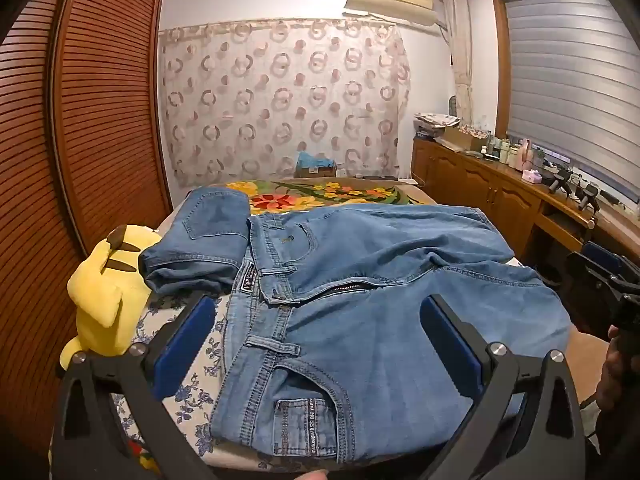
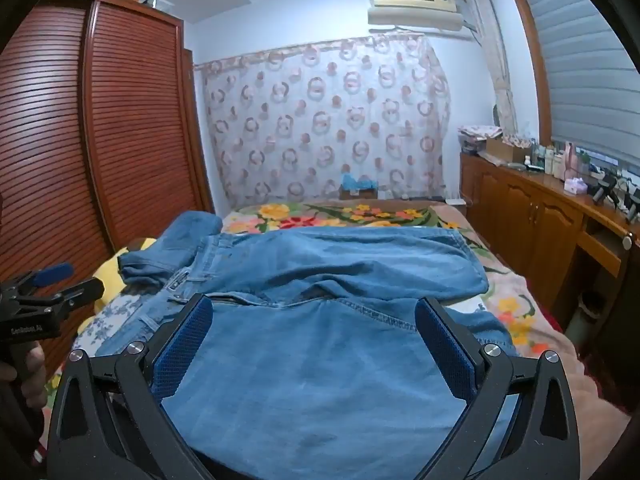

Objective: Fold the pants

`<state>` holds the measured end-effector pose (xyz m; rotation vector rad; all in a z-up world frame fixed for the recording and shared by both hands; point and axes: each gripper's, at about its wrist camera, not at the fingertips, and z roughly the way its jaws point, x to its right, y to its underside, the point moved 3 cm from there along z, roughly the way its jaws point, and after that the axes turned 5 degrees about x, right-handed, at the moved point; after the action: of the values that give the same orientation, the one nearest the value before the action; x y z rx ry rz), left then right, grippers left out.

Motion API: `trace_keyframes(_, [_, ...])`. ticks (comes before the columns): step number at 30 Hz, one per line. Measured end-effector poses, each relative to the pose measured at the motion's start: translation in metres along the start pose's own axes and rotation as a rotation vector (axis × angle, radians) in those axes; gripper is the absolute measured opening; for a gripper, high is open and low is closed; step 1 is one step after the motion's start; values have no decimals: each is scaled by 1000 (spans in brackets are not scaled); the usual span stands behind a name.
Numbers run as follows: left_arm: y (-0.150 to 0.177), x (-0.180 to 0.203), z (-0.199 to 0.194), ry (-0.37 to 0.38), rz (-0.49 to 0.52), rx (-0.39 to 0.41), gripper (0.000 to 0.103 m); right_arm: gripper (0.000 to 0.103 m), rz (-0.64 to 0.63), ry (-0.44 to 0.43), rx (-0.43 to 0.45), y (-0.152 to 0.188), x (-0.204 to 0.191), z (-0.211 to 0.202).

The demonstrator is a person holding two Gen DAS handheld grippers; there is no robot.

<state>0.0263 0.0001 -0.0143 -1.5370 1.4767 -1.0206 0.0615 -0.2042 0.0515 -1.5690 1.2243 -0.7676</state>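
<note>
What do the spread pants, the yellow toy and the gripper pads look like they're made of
Pants: light blue denim, matte, with contrast stitching, belt loops and a zipper. Toy: yellow plush, soft and fuzzy-looking, probably stuffed fabric. Gripper pads: blue with a dotted grip texture, likely rubber or foam; the look leaves it open.

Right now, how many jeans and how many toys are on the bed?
Spread-out jeans: 1
Folded jeans: 1
Yellow plush toy: 1
Total: 3 things, 2 of them jeans.
</note>
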Motion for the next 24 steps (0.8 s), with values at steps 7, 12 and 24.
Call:
trace_keyframes(7, [0, 0, 0, -1, 3, 0, 103, 103, -6, 1, 1, -1, -2, -1])
trace_keyframes(12, [0, 0, 0, 0, 4, -2, 103, 103, -6, 0, 8, -1, -2, -3])
trace_keyframes(24, [0, 0, 0, -3, 6, 1, 103, 103, -9, 0, 10, -1, -3, -3])
